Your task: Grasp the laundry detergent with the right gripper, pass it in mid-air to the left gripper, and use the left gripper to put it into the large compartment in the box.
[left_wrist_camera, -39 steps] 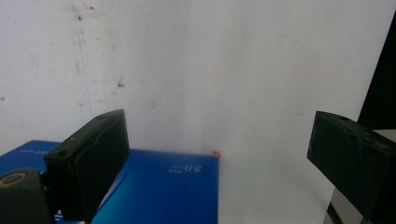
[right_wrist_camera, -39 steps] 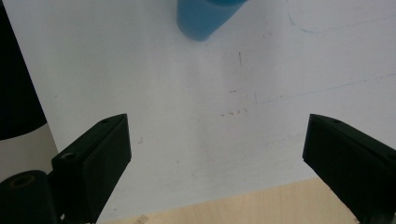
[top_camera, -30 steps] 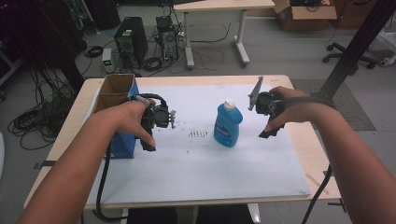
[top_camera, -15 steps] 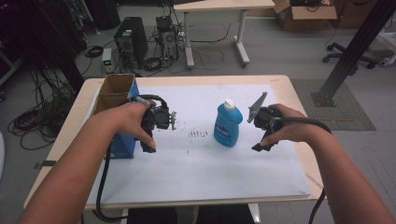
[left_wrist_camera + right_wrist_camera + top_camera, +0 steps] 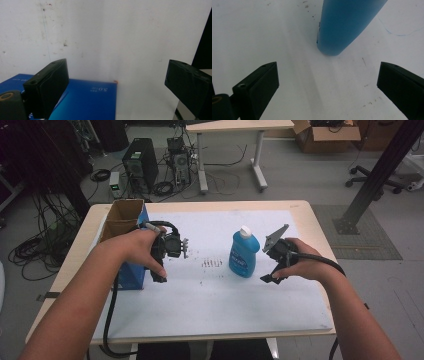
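A blue bottle (image 5: 244, 255) with a white cap stands upright on the white sheet (image 5: 220, 295) near the table's middle. My right gripper (image 5: 268, 268) hangs low just right of it, tilted toward the sheet. In the right gripper view the bottle's base (image 5: 347, 25) lies ahead of the right gripper (image 5: 328, 85). Its jaws have just been opening and nothing is between them. My left gripper (image 5: 167, 264) is left of the middle, beside a blue box (image 5: 131, 272). In the left gripper view the left gripper (image 5: 116, 85) is open, with the box's corner (image 5: 87, 97) below it.
The blue box has open cardboard flaps (image 5: 122, 217) at the table's left side. Small dark marks (image 5: 212, 263) dot the sheet between the grippers. On the floor beyond the table are a computer tower (image 5: 141, 165), cables, and another desk (image 5: 230, 130).
My right hand has sunk toward the sheet, staying just right of the bottle. The left hand and the bottle have kept still.
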The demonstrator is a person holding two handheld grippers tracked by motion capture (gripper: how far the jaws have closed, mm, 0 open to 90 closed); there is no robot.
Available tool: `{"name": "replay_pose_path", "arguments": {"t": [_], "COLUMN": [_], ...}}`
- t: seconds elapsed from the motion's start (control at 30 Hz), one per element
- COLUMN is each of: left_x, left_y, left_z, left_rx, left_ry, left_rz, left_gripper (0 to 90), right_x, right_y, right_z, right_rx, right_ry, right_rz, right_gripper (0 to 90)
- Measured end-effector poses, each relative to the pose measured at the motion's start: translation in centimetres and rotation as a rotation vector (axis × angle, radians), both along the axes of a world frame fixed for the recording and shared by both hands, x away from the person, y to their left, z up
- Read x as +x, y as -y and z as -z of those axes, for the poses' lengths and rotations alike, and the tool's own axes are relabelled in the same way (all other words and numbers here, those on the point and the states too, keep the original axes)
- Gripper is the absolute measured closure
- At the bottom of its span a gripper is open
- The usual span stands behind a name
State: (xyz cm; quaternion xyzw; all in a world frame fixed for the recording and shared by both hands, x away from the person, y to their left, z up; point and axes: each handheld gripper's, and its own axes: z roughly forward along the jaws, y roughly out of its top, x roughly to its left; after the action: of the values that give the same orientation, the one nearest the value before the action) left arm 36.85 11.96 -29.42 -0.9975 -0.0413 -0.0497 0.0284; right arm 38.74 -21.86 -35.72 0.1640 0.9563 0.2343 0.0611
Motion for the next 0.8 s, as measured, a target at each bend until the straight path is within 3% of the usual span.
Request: {"name": "replay_pose_path", "arguments": {"t": [0.33, 0.57, 0.8], "left_x": [0.1, 0.1, 0.0], "left_y": [0.1, -0.2, -0.4], "left_z": [0.2, 0.3, 0.4], "left_rx": [0.006, 0.000, 0.001], "left_ry": [-0.010, -0.011, -0.016], "left_rz": [-0.005, -0.007, -0.013], "left_gripper": [6.0, 5.9, 5.9], "right_x": [0.6, 1.0, 1.3], "right_y": [-0.1, -0.5, -1.0], "right_z": [1.8, 2.7, 3.4], "right_rx": [0.055, 0.139, 0.190], "right_ry": [0.009, 0.032, 0.046], "right_rz": [0.039, 0.074, 0.092], "right_gripper": [3.6, 3.7, 3.1]}}
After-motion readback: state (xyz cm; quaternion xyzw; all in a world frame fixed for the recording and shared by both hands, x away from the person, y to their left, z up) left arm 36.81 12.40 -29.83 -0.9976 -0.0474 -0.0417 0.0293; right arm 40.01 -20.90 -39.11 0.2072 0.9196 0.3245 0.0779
